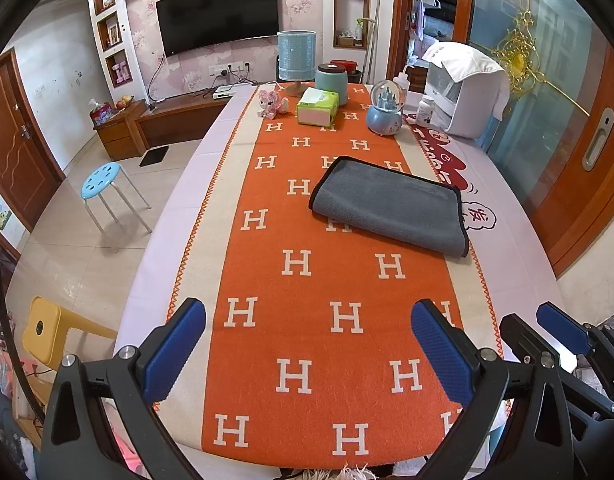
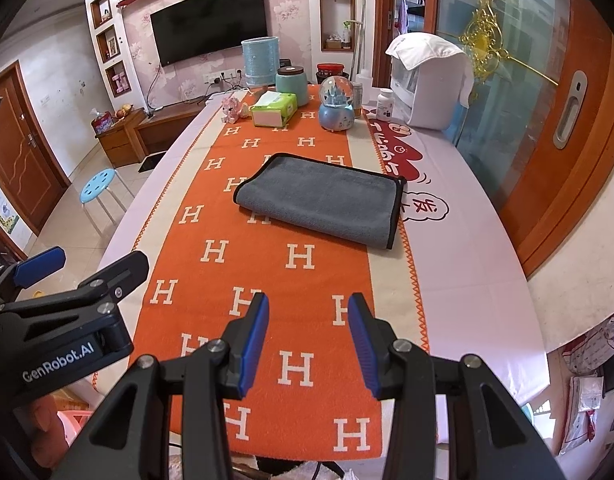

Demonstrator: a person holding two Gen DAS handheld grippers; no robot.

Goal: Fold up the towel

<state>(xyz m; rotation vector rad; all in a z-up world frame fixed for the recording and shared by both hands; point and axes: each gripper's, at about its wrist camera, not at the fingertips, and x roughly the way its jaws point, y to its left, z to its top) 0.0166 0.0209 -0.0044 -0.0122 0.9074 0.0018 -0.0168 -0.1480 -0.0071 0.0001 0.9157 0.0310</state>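
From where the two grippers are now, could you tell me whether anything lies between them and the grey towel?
Nothing visible does. Only bare orange table runner lies between the open left gripper, the open right gripper and the towel. The tissue box and snow globe stand beyond the towel, at the far end.

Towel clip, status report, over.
Both hand-held grippers, left and right, open, empty. Grey towel lies folded on orange runner. Nothing between.

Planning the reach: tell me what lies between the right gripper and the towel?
Only bare orange runner separates the right gripper from the towel, per the right wrist view.
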